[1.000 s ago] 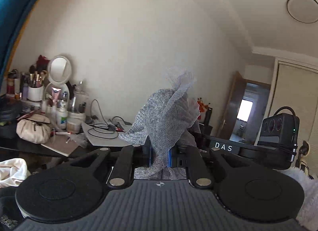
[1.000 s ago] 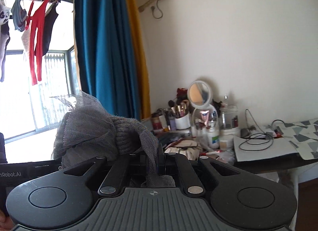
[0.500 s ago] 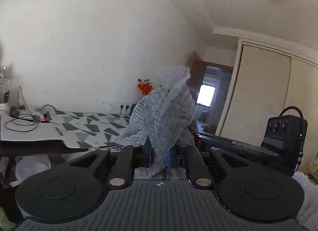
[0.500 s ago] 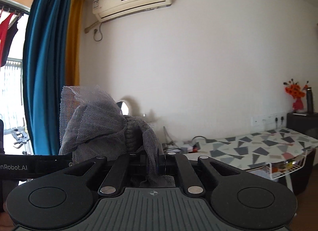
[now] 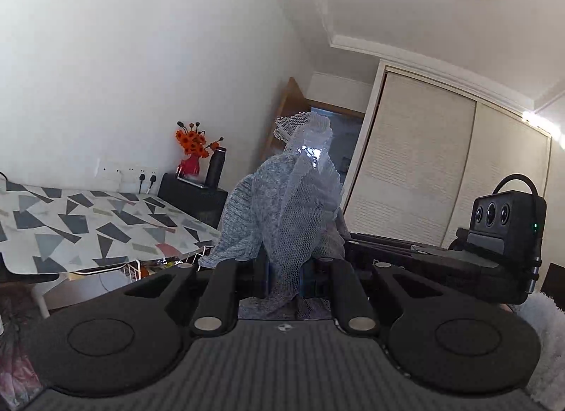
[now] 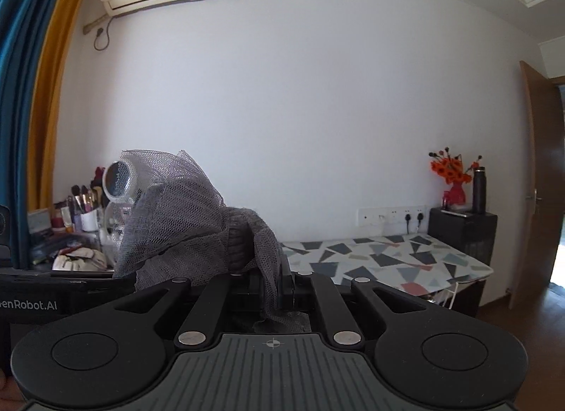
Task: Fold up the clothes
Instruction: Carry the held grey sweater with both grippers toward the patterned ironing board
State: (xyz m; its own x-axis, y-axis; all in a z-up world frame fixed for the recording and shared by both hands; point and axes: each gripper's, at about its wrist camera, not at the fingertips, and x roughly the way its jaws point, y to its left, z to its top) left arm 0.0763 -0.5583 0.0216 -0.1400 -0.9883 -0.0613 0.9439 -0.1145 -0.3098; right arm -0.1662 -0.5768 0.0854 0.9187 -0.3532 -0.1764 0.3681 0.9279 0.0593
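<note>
A grey knit garment with a mesh tulle layer [image 5: 286,206] is bunched up and held in the air by both grippers. My left gripper [image 5: 284,275] is shut on a fold of it; the cloth stands up above the jaws. My right gripper [image 6: 273,287] is shut on another part of the same garment [image 6: 190,231], which piles up to the left of the jaws. The right gripper's body [image 5: 501,245] shows at the right of the left wrist view. The rest of the garment hangs out of sight below.
A table with a triangle-pattern cloth [image 6: 388,259] stands against the wall. A black cabinet [image 6: 462,231] holds orange flowers [image 6: 450,172] and a dark bottle. A cluttered vanity with a round mirror [image 6: 116,181] is at the left. Wardrobe doors [image 5: 441,171] are at the right.
Both grippers have swung to the right with the garment held. The views passed from the window and vanity to the patterned table, door and wardrobe. The grips have not changed.
</note>
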